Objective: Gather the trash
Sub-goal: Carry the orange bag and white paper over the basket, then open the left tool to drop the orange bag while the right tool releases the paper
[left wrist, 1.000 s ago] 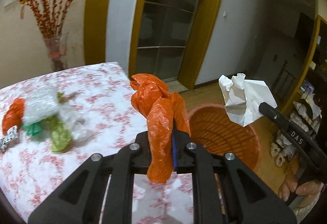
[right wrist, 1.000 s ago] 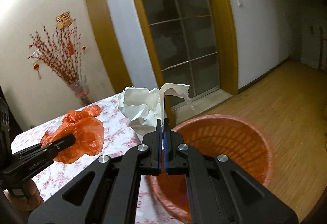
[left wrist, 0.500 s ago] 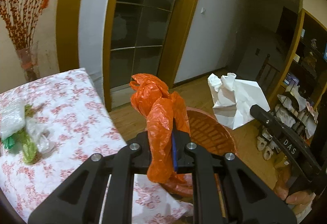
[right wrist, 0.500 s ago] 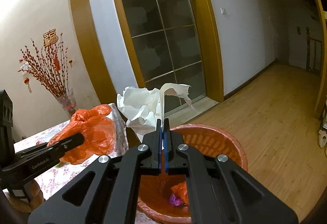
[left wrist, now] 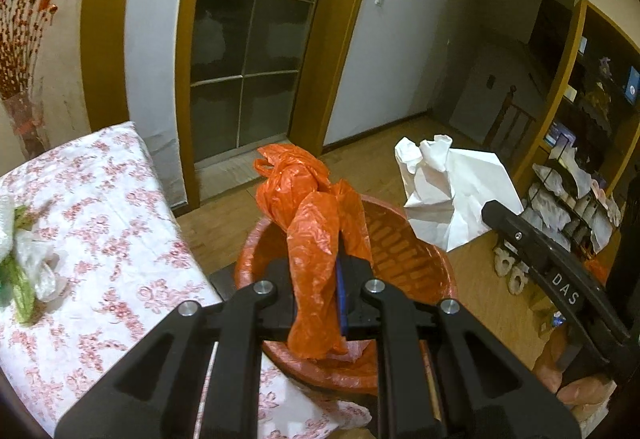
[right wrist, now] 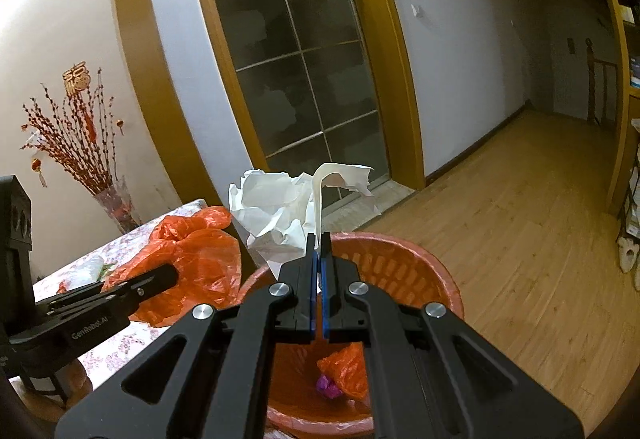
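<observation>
Left wrist: floral tablecloth, wooden floor

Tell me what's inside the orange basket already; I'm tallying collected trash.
Inside the orange basket lie an orange plastic scrap and a small purple piece. The right hand-held gripper covers the rest of the bottom.
</observation>
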